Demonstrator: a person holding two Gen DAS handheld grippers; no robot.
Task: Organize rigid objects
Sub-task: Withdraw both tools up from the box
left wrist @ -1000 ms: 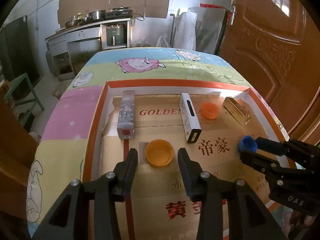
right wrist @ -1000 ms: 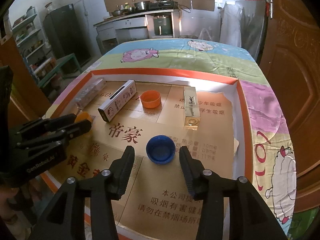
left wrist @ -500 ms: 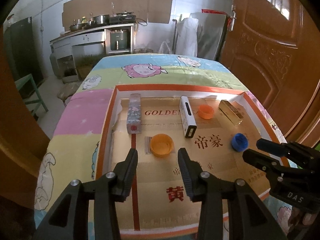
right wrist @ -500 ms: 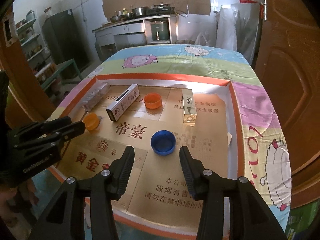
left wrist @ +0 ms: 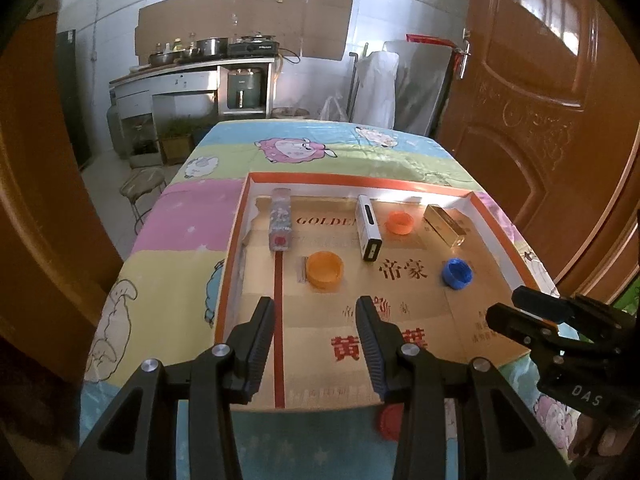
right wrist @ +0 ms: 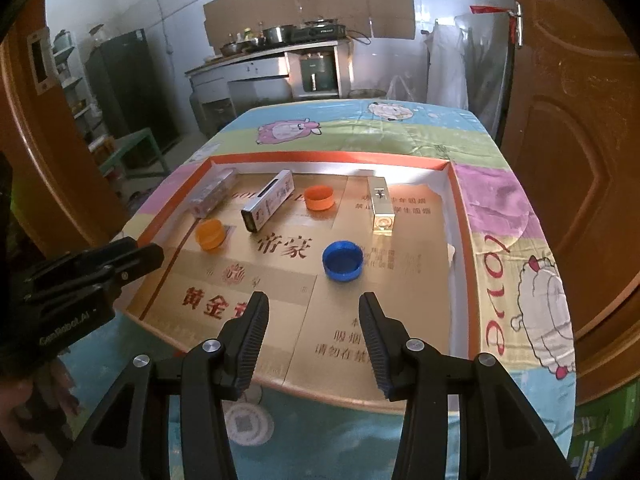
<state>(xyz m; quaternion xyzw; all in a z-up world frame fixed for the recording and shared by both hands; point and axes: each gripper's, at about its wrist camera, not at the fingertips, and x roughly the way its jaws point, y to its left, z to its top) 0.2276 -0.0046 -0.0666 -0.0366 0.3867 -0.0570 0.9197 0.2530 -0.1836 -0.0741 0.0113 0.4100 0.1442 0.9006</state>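
A flat cardboard tray (left wrist: 500, 236) with an orange rim lies on the table. In it are a patterned long box (left wrist: 281, 220), a white long box (left wrist: 369, 227), a gold box (left wrist: 445, 225), an orange cap (left wrist: 400, 222), a yellow-orange cap (left wrist: 325, 270) and a blue cap (left wrist: 457, 273). My left gripper (left wrist: 315, 316) is open and empty, raised above the tray's near edge, short of the yellow-orange cap. My right gripper (right wrist: 313, 312) is open and empty, short of the blue cap (right wrist: 343, 260). The yellow-orange cap (right wrist: 209, 233) and gold box (right wrist: 381, 205) also show in the right wrist view.
The table wears a cartoon sheep cloth (left wrist: 296, 148). A red round thing (left wrist: 390, 422) lies on the cloth at the tray's near edge. A wooden door (left wrist: 540, 100) stands to the right. A stool (left wrist: 142, 184) and kitchen counter (left wrist: 192, 76) lie beyond the table.
Both grippers have pulled back and up from the tray, away from the yellow-orange and blue caps. The caps and boxes have not moved.
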